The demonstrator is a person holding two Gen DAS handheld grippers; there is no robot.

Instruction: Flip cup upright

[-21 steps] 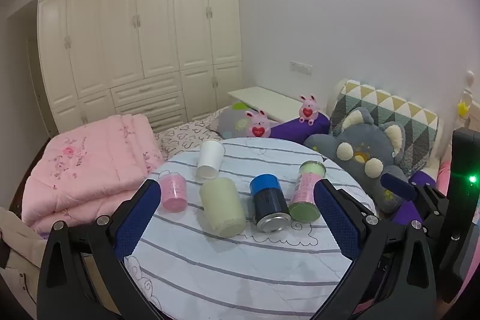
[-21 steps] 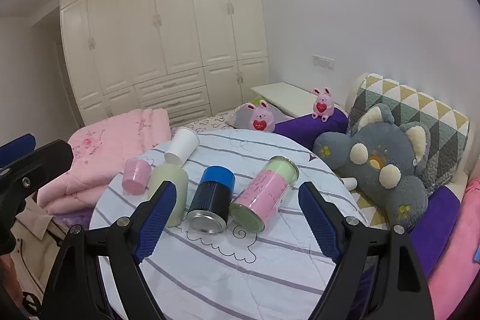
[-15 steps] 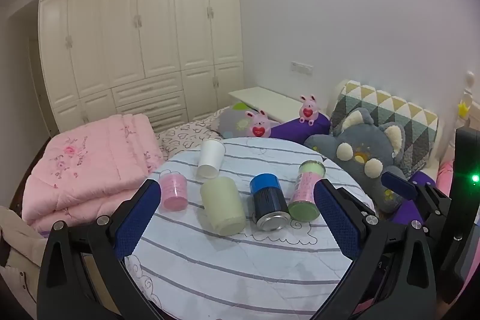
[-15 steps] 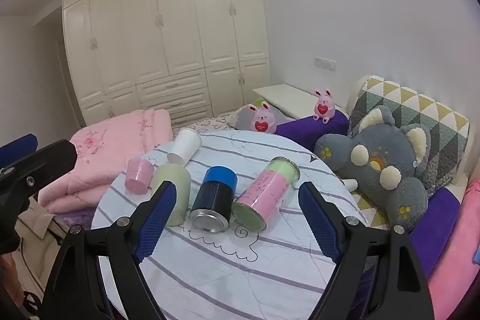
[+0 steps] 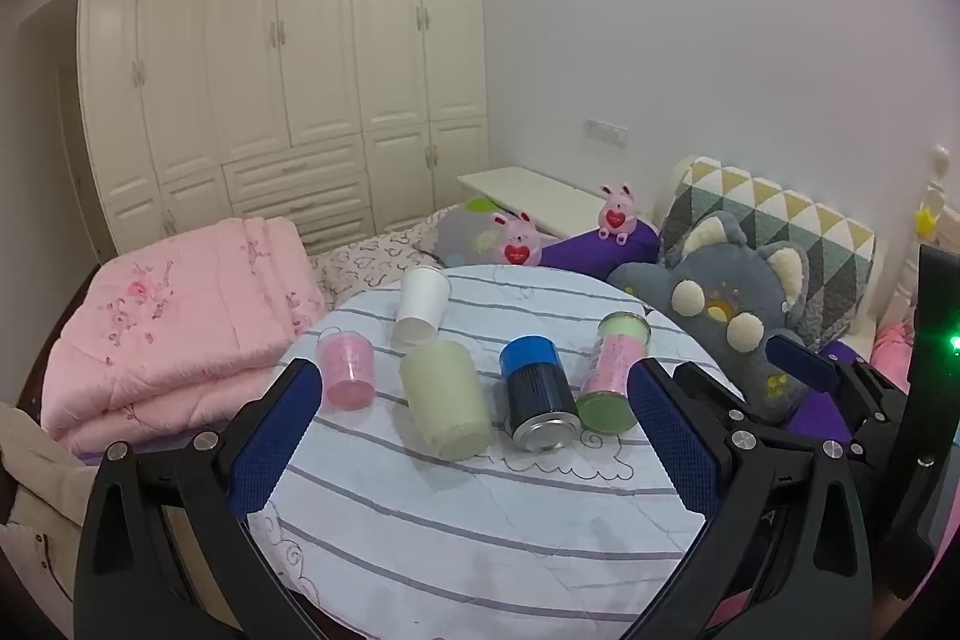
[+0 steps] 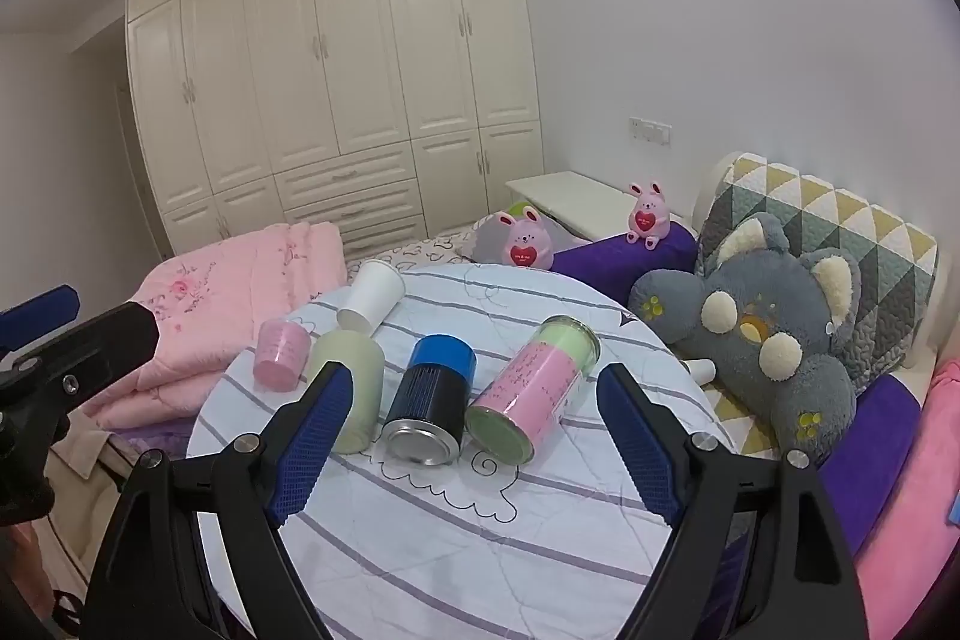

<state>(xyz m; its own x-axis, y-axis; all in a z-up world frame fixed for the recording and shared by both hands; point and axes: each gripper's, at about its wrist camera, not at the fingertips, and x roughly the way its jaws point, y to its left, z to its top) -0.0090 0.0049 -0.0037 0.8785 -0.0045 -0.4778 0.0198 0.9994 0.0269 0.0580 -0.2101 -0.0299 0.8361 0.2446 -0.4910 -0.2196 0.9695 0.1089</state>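
Both tongs (image 5: pixel 471 436) (image 6: pixel 468 439) gape wide, holding nothing.

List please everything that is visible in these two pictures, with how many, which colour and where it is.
white paper cup: 1, white, lying at the table's far left
pink cup: 1, translucent pink, on its side, left
pale green cup: 1, on its side, centre left
black cup with blue end: 1, on its side, centre
pink and green cup: 1, on its side, right
round table: 1, white striped cloth
pink quilt: 1, folded, left of table
grey plush toy: 1, right of table
pink bunny toys: 2, behind table
wardrobe: 1, cream, back wall
left gripper: black, blue pads, open, empty
right gripper: the same, open, empty
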